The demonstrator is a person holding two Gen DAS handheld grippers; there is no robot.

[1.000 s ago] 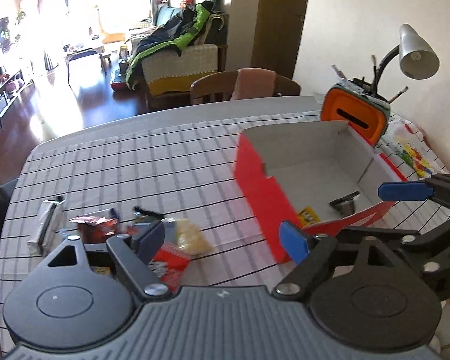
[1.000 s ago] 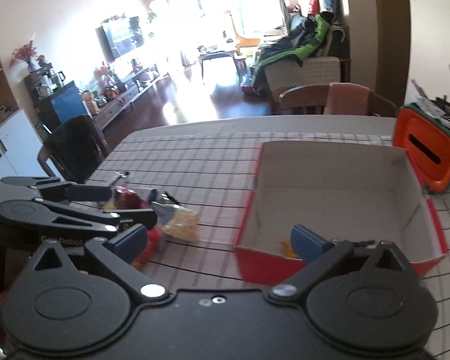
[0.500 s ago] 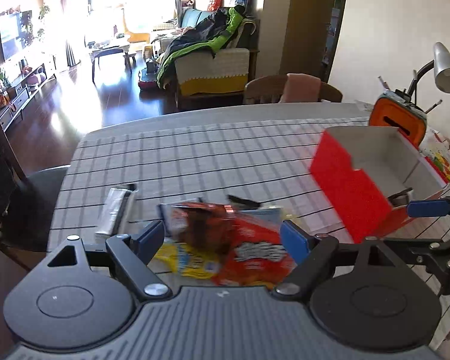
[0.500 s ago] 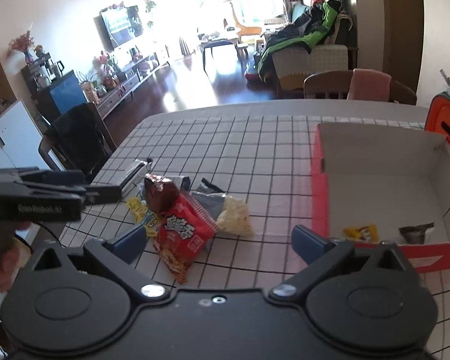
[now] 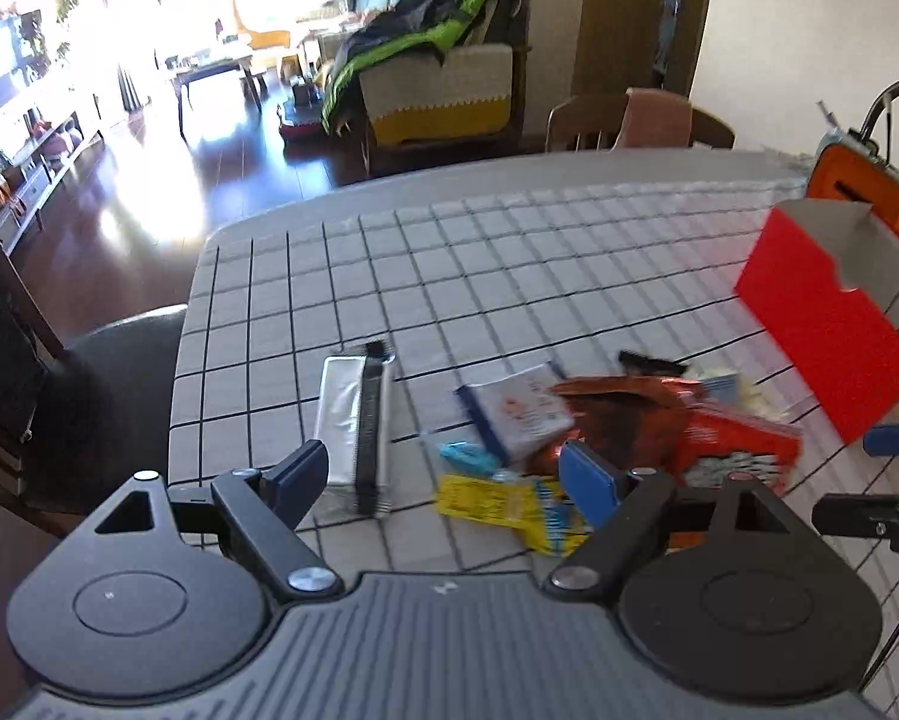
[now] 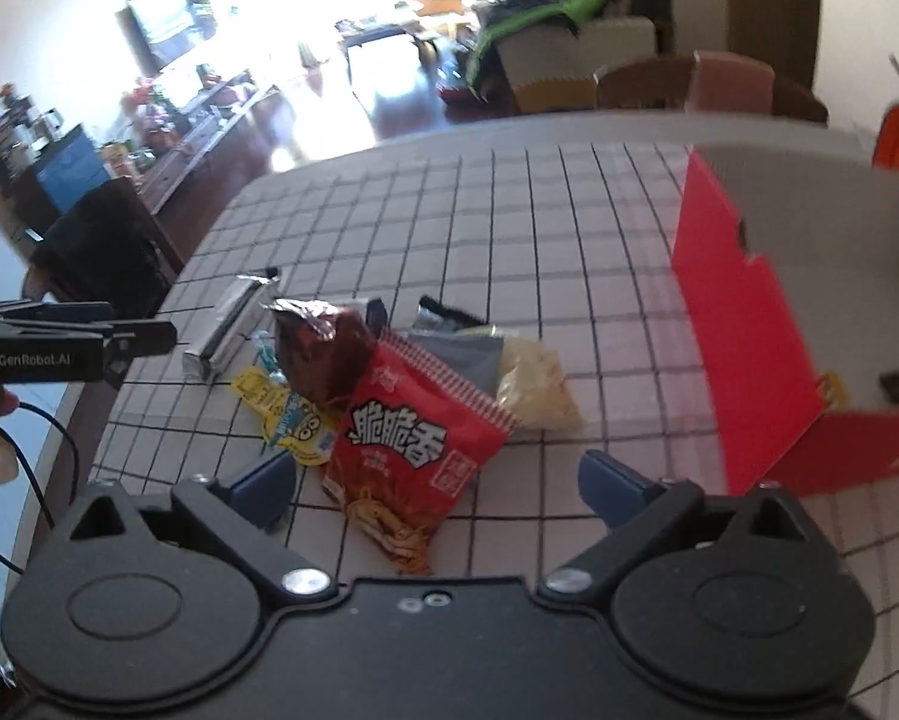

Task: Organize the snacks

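The right claw [image 6: 437, 489] hangs wide open over a red noodle packet [image 6: 416, 438] on the checked worktop [image 6: 569, 228]. A brown pouch [image 6: 323, 351], a yellow sachet [image 6: 281, 405] and a silver bar [image 6: 230, 324] lie beside it. The red box [image 6: 743, 324] stands to the right.

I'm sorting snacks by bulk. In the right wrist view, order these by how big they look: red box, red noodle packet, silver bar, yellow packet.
1. red box, clearly largest.
2. red noodle packet, though it lies nearest the camera.
3. silver bar and yellow packet: they look alike; the yellow one is partly covered, so no ranking.
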